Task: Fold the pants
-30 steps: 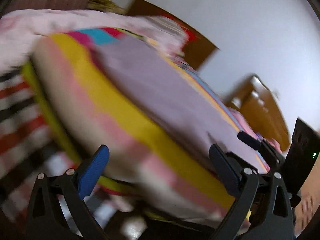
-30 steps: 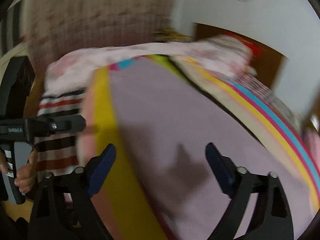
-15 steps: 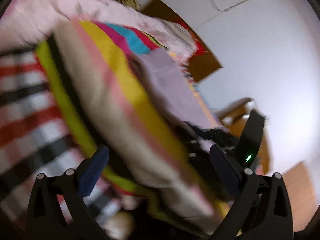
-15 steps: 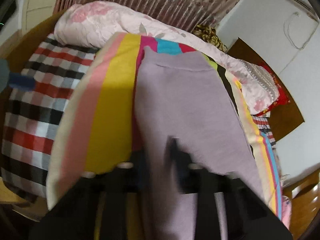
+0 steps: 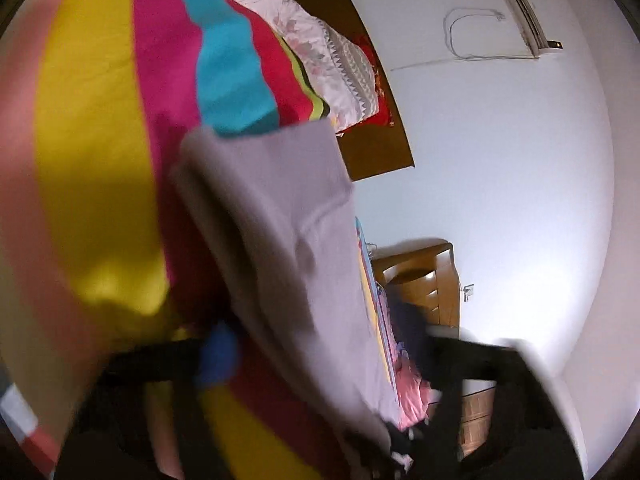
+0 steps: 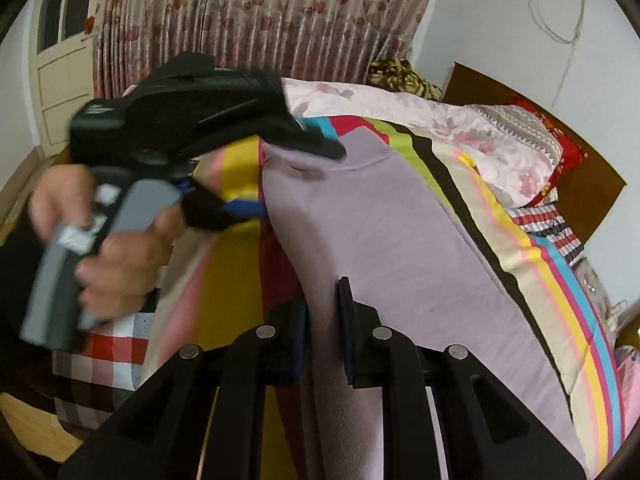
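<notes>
A: Pants (image 6: 400, 248), lilac, centre frame, flat on striped blanket (image 6: 532, 252)?
B: Yes. Right gripper (image 6: 322, 336) clamps the lower edge; left gripper (image 6: 264, 176), jaws just narrowing at the waistband's left corner, grip unclear; probably for folding.

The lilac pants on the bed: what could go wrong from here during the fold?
The left hand-held gripper has just been closing at the waistband of the lilac pants; its hold is unclear, so the cloth may slip. The right hand-held gripper pinches only a narrow edge, which may pull out.
</notes>
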The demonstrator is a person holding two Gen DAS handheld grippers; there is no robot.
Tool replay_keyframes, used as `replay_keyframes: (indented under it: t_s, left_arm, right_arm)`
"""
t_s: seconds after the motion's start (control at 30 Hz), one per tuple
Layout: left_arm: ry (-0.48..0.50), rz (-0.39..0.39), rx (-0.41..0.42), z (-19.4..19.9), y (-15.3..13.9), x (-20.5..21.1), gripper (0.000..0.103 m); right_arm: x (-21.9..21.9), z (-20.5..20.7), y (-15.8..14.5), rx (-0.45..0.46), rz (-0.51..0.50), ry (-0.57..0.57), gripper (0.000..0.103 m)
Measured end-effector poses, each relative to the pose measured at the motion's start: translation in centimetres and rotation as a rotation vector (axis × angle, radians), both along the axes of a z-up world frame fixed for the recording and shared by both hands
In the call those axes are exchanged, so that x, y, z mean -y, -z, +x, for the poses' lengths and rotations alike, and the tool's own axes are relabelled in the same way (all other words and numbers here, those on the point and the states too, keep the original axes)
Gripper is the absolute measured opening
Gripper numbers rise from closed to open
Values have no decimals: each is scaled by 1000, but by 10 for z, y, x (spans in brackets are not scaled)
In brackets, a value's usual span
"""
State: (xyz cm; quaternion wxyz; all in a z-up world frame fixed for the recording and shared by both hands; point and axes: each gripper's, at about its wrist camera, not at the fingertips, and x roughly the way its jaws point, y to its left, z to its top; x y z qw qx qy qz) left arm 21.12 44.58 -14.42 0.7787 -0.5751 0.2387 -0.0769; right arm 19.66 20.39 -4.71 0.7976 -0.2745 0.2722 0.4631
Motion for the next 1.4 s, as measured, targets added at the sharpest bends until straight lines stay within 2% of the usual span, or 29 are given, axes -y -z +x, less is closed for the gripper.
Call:
replay_keyframes:
  t_s: [0.03,0.07,0.1,0.17,0.2,0.27,0.33,0.4,0.47,0.5,0.6,0.7,0.77,0.83,0.87,0.93,1.03,1.07,1.17,1.2,1.23,1.3,1.4]
  left_arm:
    - [1,-12,-2,3,3,-2,17]
    - [-8,-18,-3,5,6,-2,16]
    - [-14,1,-21,5,8,0,16]
    - [-16,52,-30,2,7,4,16]
    - [-17,66,-29,0,6,6,16]
    - [-20,71,-28,-1,6,7,16]
    - [-26,89,-31,0,5,10,16]
    - [-29,119,-34,-1,2,11,15]
    - [-25,142,-40,0,-1,11,15]
    - [-25,140,-43,4,-2,8,15]
    - [-23,160,-61,7,-7,7,15]
    - [-36,194,-85,8,-17,7,15]
    - [-59,259,-97,7,-31,15,15]
    - [-97,326,-108,7,-51,27,15]
    - [-112,349,-112,6,-59,32,15]
    - [-157,432,-132,5,-85,50,15]
    - [-176,656,-106,11,-136,103,15]
    - [-158,788,-70,10,-162,140,15]
    - [-41,1019,29,16,-203,238,15]
    - [19,1116,75,16,-211,282,15]
    - [66,1172,106,13,-211,313,15]
    - [217,1265,177,8,-202,391,15]
    - [496,1363,213,-6,-157,485,15]
  right_arm:
    - [1,-1,-2,-19,-2,-2,17]
    - [4,-1,-5,-46,-3,-8,23]
    - [10,-2,-11,-74,5,-11,45]
    - [37,-5,-29,-85,88,31,78]
    - [57,-3,-38,-106,128,71,78]
    - [84,8,-40,-137,143,164,78]
    - [105,20,-31,-179,135,258,70]
    - [115,23,-9,-228,55,320,67]
    - [115,15,12,-209,-61,318,67]
    - [122,6,13,-180,-30,307,69]
    - [134,5,6,-213,-14,363,69]
    - [144,-2,-5,-170,41,378,69]
    - [145,-3,12,-199,-25,407,69]
    - [159,-3,18,-226,40,401,71]
    - [169,0,15,-276,78,401,71]
    - [192,-2,1,-305,160,422,67]
    - [250,-22,-33,-243,352,469,67]
    - [267,-28,-41,-214,391,487,68]
    - [339,-49,-63,-132,507,595,69]
    - [370,-56,-68,-108,533,668,71]
    - [389,-61,-69,-99,547,712,71]
    - [431,-71,-71,-91,568,810,71]
    - [489,-90,-71,-59,571,972,71]
